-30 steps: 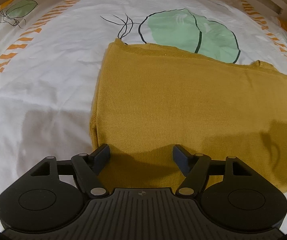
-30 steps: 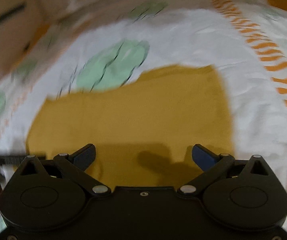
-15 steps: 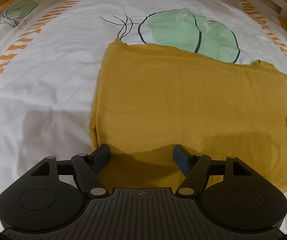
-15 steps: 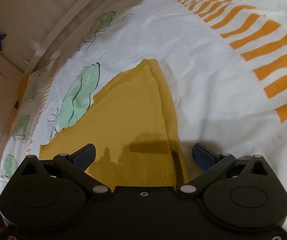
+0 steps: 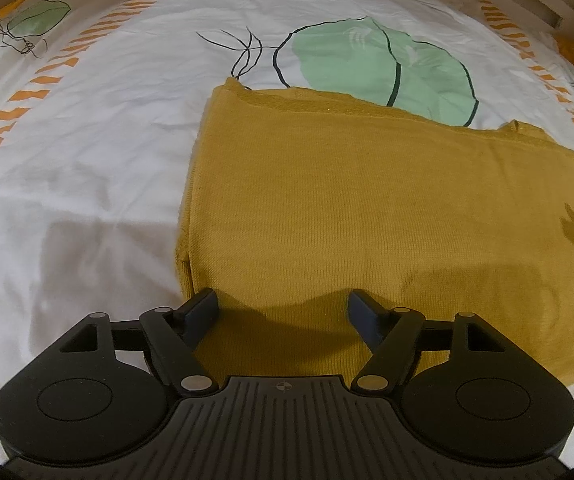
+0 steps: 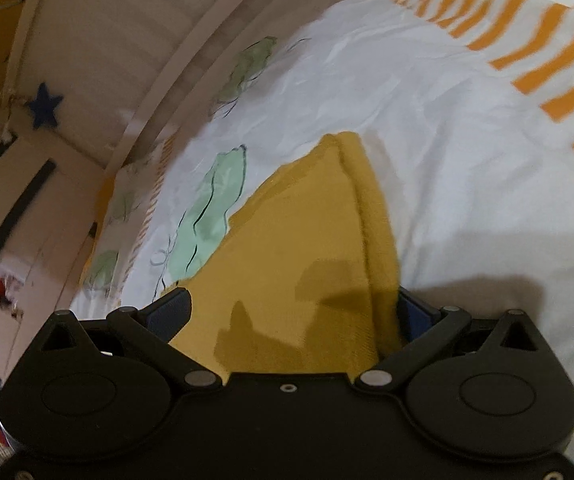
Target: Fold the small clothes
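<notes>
A mustard-yellow knit garment (image 5: 367, 216) lies folded flat as a rectangle on the white bedsheet (image 5: 87, 152). My left gripper (image 5: 283, 308) is open and empty, hovering over the garment's near left corner. In the right wrist view the garment (image 6: 307, 248) shows its folded right edge. My right gripper (image 6: 295, 308) is open, low at that edge, with one finger (image 6: 171, 308) over the cloth and the other finger (image 6: 415, 312) partly hidden behind the fold.
The sheet has green leaf prints (image 5: 379, 68) and orange dashed stripes (image 6: 527, 52). A wooden bed rail (image 6: 159, 92) runs along the far side. A wall with a blue star (image 6: 45, 110) stands at the left.
My right gripper swung to the garment's right edge and dropped lower, tilting the view. My left gripper has stayed still. The garment has not moved.
</notes>
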Motion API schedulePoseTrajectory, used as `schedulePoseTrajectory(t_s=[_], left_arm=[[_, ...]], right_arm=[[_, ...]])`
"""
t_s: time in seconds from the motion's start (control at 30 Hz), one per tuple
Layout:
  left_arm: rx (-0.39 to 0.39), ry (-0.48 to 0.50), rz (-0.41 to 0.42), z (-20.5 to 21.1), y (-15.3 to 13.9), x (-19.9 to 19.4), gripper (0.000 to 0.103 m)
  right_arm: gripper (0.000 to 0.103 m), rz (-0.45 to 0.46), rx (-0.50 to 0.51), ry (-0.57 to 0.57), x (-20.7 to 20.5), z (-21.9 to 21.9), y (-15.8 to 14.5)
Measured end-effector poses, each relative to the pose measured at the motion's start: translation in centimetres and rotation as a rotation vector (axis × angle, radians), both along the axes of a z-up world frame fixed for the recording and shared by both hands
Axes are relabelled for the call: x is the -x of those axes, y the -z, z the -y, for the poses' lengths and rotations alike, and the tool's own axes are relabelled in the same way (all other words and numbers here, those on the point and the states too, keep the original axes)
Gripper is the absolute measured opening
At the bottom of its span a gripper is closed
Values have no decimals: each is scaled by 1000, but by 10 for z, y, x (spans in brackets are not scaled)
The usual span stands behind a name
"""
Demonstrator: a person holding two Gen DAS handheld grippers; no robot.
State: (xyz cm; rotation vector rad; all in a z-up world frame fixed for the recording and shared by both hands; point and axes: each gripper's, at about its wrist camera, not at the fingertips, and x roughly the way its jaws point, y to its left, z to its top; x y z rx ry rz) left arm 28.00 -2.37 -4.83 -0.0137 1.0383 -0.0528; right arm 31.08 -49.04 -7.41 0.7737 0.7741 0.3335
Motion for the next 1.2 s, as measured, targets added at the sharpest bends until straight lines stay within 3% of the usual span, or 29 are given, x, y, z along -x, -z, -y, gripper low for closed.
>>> schedulePoseTrajectory(t_s=[0.23,0.27,0.3,0.37,0.47,0.67,0.93,1.2], left_arm=[[9,2,-4,0,0,-1,72],[11,2,-5,0,-1,-1,72],[14,2,-6,-1,-1,-2,72],[19,2,-9,-2,-1,-2,72],[29,3,-14,-3,-3,-3,72],[93,-11,-10,-16,-17,-5,66],[87,-84,97,-42,-48,-1,66],[133,-116,99,-69,-57,-4,66]], right_arm=[[101,30,30,-37,-6,-8,-1],[92,26,36,-38,-5,-7,-2],[67,20,49,-37,-5,-7,-3],[44,-17,67,-22,-6,-5,-1],[30,-34,43,9,-4,2,5],[27,-35,166,9,-4,-14,-16],[26,-21,182,16,0,-35,-37],[26,3,188,-15,-4,-76,-55]])
